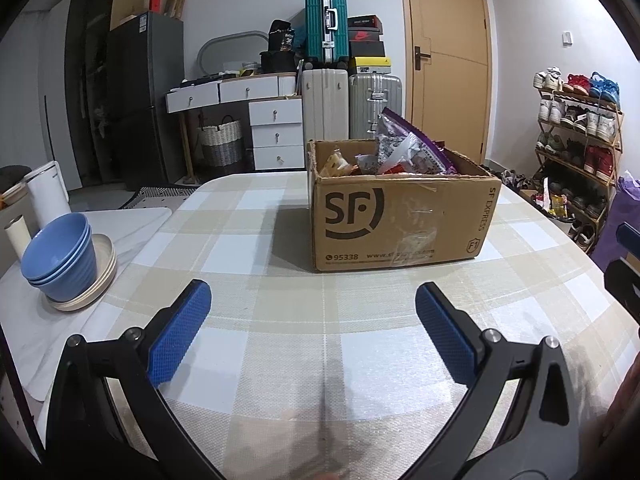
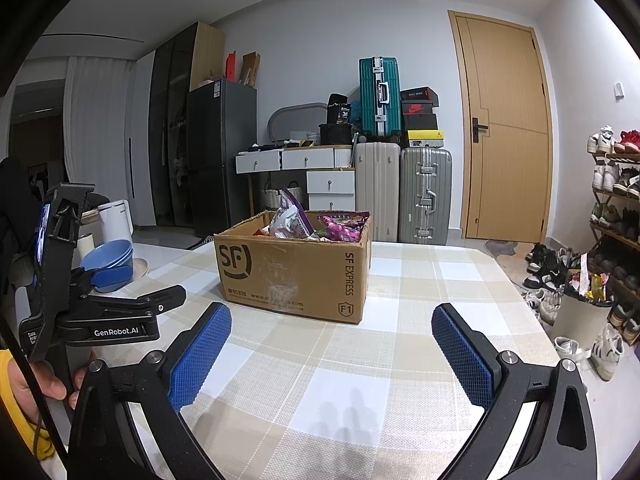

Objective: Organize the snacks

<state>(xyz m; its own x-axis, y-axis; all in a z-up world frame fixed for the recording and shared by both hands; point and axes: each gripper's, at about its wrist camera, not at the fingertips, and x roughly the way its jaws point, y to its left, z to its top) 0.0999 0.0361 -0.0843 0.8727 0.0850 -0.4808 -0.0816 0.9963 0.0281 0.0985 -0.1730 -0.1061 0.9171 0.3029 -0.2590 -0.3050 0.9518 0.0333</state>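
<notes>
While both tools hang above the checked tabletop (image 1: 280, 340), neither one holds anything: the left tool (image 1: 313, 322) has its blue-padded fingers (image 1: 178, 332) spread wide apart over bare cloth, and the right tool (image 2: 331, 354) is spread just as wide, its pads (image 2: 464, 356) clear of everything. Ahead of them, toward the far side of the tabletop, stands an open cardboard box (image 1: 400, 224) printed with "SF" and "SF EXPRESS". Snack packets (image 1: 404, 152) sit inside it, a purple-and-silver bag sticking up above the rim and pink wrappers (image 2: 344, 230) lying beside it. Well apart from the box, at the left edge, blue bowls (image 1: 60, 256) are stacked on a cream plate (image 1: 100, 280). From the right wrist view, the left tool's black body is seen from the side, gripped by a hand (image 2: 36, 380) with a yellow sleeve. Suitcases (image 1: 326, 24) are piled against the back wall near a wooden door (image 1: 452, 52).
</notes>
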